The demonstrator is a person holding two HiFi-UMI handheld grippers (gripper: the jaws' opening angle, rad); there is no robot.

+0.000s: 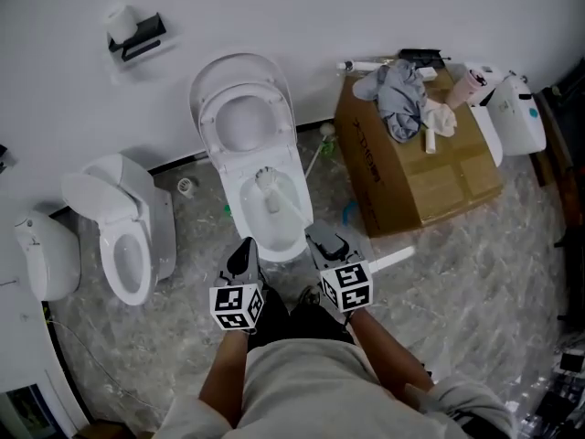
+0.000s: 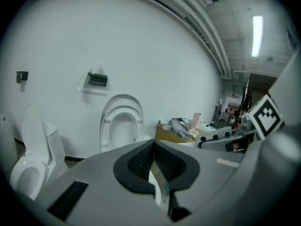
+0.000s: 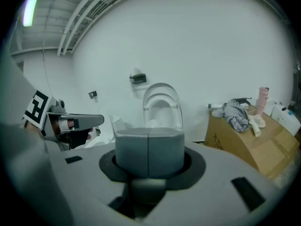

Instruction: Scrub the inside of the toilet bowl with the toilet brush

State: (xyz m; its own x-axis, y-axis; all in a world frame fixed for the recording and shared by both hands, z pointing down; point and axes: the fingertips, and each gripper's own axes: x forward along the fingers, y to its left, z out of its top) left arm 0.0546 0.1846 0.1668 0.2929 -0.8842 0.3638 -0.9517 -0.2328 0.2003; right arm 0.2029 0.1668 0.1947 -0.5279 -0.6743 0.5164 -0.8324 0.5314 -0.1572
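The white toilet (image 1: 294, 183) stands in the middle of the head view with its lid and seat (image 1: 242, 108) raised against the wall. The toilet brush (image 1: 271, 188) has its head down inside the bowl, and its white handle slants back to my right gripper (image 1: 327, 243), which is shut on it just over the bowl's front rim. My left gripper (image 1: 244, 252) hangs shut and empty at the front left of the rim. In the left gripper view the black pads (image 2: 139, 160) meet at the tips of the left gripper (image 2: 153, 145). The right gripper (image 3: 149, 142) shows its grey pads pressed together.
A second toilet (image 1: 123, 236) and a white fixture (image 1: 44, 256) stand at the left. At the right, a cardboard box (image 1: 430, 176) carries a grey cloth (image 1: 400, 99) and a pink bottle (image 1: 465, 86). A paper holder (image 1: 135, 35) hangs on the wall. A white rod (image 1: 393, 261) lies near my right gripper.
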